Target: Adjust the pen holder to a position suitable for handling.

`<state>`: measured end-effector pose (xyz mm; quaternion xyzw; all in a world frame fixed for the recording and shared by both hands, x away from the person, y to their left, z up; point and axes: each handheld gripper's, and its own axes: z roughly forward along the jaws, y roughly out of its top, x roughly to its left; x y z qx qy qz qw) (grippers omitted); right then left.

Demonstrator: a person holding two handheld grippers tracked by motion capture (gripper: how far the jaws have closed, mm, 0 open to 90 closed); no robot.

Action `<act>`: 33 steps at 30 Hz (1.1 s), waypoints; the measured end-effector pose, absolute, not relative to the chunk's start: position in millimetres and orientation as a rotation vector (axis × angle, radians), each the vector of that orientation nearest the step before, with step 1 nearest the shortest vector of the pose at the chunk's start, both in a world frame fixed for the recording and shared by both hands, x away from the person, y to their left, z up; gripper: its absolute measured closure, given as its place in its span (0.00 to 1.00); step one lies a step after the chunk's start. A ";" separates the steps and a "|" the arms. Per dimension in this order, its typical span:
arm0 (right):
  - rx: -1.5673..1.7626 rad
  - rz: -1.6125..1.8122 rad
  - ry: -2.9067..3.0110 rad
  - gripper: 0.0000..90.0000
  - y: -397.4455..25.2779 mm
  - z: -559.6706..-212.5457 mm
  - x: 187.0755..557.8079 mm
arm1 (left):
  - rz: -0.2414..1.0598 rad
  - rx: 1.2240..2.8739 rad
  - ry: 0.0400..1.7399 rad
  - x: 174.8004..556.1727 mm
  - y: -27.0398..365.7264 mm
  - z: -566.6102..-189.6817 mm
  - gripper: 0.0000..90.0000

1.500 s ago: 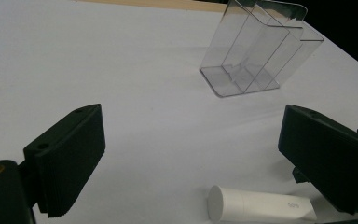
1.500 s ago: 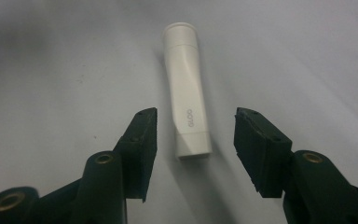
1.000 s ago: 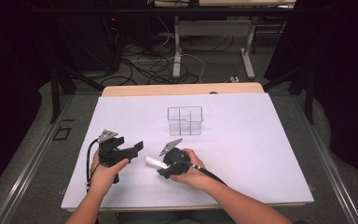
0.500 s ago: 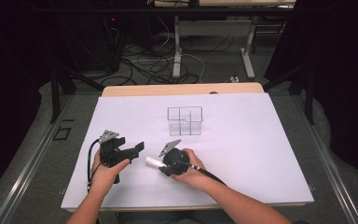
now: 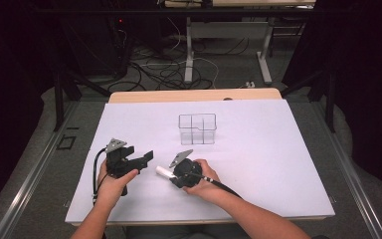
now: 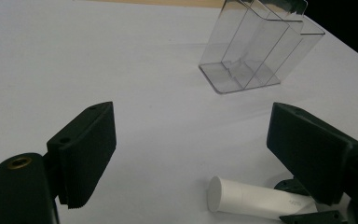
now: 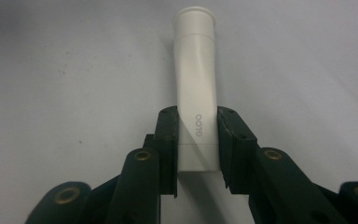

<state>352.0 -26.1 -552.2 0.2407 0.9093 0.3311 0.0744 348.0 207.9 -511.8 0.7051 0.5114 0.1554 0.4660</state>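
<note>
- Tube (image 7: 196, 100) sits clamped at its flat end between the jaws of my right gripper (image 7: 196, 144), cap end pointing away, low over the white table sheet (image 5: 278, 149).
- My left gripper (image 6: 191, 154) is spread wide, holding nothing, just beside the tube's cap end.
- Clear divided box (image 5: 197, 128) stands upright toward the middle of the sheet, well apart from both grippers.
- Bare sheet lies on every side; the near edge is close behind my hands, the far wooden edge (image 5: 194, 95) beyond the box.
</note>
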 end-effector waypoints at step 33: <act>0.786 1.209 2.370 0.79 -53.1 -529.6 347.9 | 0.245 1.639 1.281 344.9 194.7 -497.3 0.34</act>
